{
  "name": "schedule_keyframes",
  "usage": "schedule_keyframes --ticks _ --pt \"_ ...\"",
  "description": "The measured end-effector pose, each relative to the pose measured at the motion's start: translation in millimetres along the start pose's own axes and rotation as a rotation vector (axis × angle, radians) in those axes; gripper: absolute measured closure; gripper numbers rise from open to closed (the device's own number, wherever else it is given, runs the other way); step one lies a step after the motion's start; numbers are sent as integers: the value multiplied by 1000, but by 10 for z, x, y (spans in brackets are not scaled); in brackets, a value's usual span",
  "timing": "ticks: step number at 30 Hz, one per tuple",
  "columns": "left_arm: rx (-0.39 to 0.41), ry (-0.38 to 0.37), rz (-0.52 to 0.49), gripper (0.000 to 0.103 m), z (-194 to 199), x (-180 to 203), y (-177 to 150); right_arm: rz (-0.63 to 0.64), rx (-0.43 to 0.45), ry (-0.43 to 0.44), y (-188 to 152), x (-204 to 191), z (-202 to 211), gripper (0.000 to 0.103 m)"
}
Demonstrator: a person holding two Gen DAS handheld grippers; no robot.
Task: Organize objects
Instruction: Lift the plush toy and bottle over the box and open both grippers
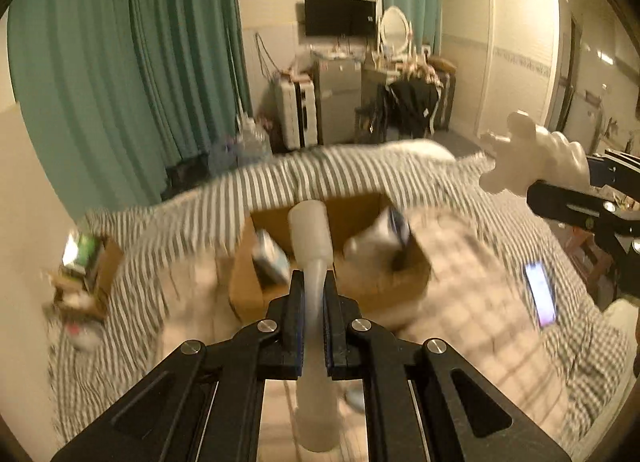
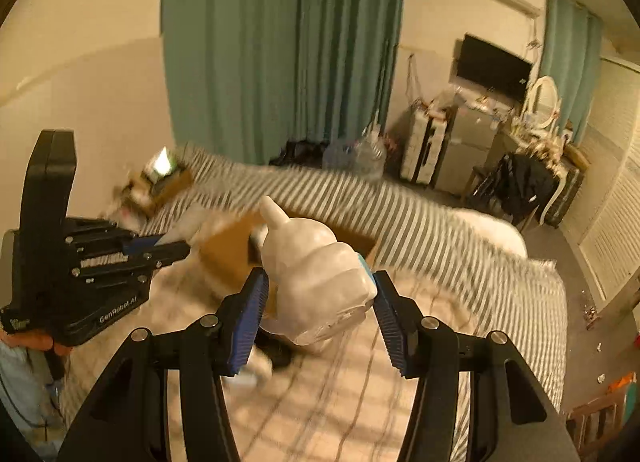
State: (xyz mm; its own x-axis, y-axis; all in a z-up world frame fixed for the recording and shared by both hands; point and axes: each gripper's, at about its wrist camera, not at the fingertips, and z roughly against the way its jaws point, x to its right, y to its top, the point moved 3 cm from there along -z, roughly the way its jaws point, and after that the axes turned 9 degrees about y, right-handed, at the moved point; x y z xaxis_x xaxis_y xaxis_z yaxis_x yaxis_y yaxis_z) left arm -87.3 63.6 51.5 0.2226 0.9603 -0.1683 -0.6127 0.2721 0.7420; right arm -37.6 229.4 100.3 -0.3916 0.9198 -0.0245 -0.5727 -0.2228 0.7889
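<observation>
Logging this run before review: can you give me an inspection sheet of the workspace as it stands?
Surface: bed with checked sheet and a striped blanket.
Job's things: open cardboard box on the bed, items inside blurred; frosted tube; white ribbed bottle.
Clutter: lit phone on the sheet; small carton at the bed's far corner.
Grippers: left gripper shut on the tube; right gripper holds the bottle.
Cables: nothing seen on the bed.
Surroundings: green curtains, wall television, wardrobe.
</observation>
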Motion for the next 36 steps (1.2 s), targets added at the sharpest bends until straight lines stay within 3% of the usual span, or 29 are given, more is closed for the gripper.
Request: schedule_keyframes --ticks 4,8,15,21,24,25,26,27,28,29,33,36 --pt "34 -13 -13 97 -102 -82 357 -38 55 -23 453 148 -49 50" --pt "15 -23 -5 97 -487 -173 539 -21 23 -29 674 195 -454 50" --pt "-109 -47 6 97 -1481 -236 440 -20 -154 55 460 255 -1649 51" --pt "-177 -46 -19 96 -2003 -187 239 -25 -211 108 184 369 -2166 50" --pt "-177 -35 -29 87 -2073 -179 250 -45 -169 127 138 430 -2184 47" --pt "-173 -29 -30 82 -2062 -191 273 -43 -159 130 153 442 -2167 37" --pt "-165 -24 -27 70 -2026 -211 306 -35 -144 121 171 459 -2122 29" --pt "-159 -15 -23 58 -1977 -235 334 -30 -128 112 195 452 -2073 29" --pt "-148 -1 -14 34 -1905 -273 364 -24 -113 107 230 450 -2021 29" --pt "-128 12 -2 21 -1819 -317 389 -19 -99 101 267 453 -1936 29" --pt "-65 41 35 18 -1340 -467 435 -11 -67 62 362 421 -1496 28" --pt "-19 60 63 8 -915 -557 329 -8 -68 50 358 335 -1171 28"
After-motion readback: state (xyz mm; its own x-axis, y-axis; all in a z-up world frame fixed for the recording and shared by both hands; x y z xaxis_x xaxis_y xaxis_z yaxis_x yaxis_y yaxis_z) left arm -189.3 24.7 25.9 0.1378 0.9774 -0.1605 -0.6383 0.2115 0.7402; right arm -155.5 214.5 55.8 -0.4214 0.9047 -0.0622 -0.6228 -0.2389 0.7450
